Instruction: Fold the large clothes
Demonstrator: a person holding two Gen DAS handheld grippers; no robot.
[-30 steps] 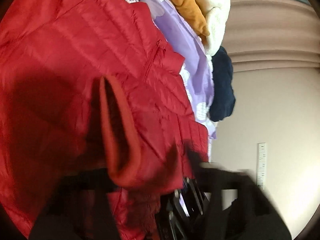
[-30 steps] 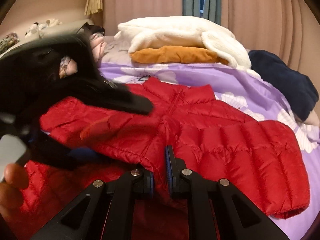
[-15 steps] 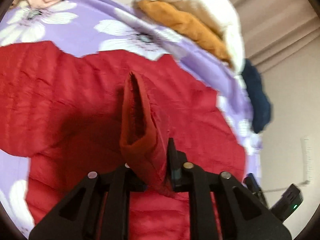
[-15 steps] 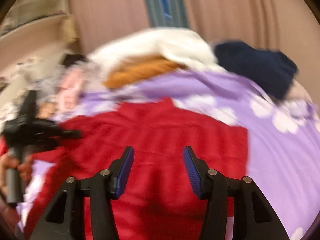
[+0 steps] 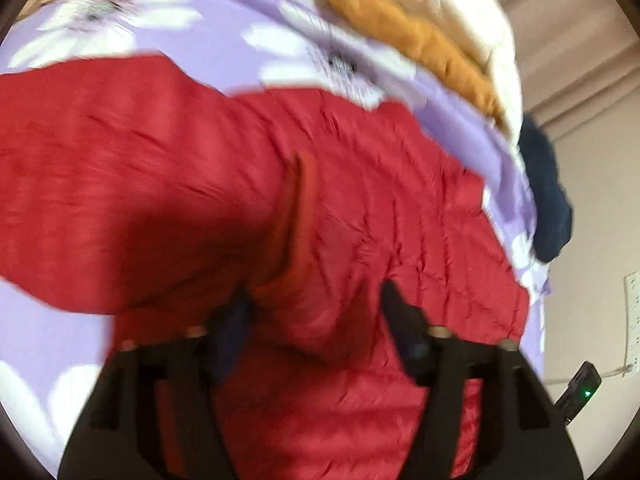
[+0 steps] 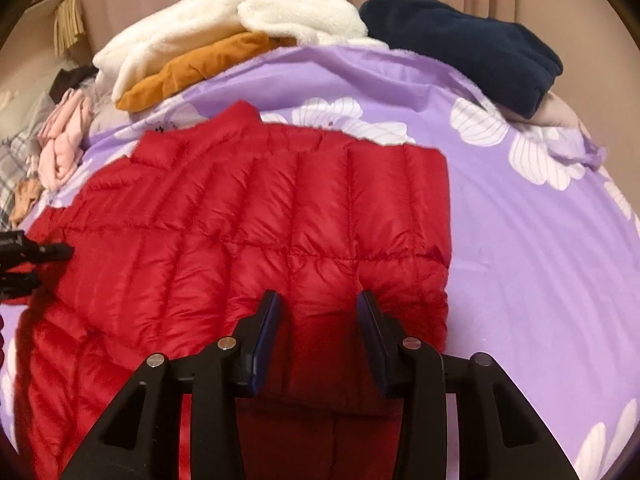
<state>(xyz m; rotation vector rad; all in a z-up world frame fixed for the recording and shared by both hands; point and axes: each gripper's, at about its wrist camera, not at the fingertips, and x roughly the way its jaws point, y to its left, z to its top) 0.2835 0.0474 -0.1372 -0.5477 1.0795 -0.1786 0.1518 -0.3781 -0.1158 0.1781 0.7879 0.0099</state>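
Observation:
A red quilted puffer jacket (image 6: 240,220) lies spread on a purple flowered bedspread (image 6: 520,260). In the left wrist view its folded-over sleeve with the open cuff (image 5: 298,216) rests across the jacket's body (image 5: 400,220). My left gripper (image 5: 314,300) hangs just above it with its jaws opening wide. The cuff's near end lies between them, close to the left finger (image 5: 236,312), and is not pinched. My right gripper (image 6: 318,300) hovers over the jacket's near hem. Its jaws are closing, with red fabric below and between them and the pads clear of it. The left gripper (image 6: 40,252) also shows at the far left of the right wrist view.
At the far side of the bed lie a white fleece (image 6: 240,12) on an orange garment (image 6: 200,64), a navy garment (image 6: 480,52), and pink clothes (image 6: 64,148) to the left. A black device with a green light (image 5: 580,392) sits off the bed's right edge.
The left gripper let go of the sleeve cuff and spread its jaws; the cuff dropped onto the jacket. The right gripper released the fabric, swung over the hem, and its jaws narrowed a little.

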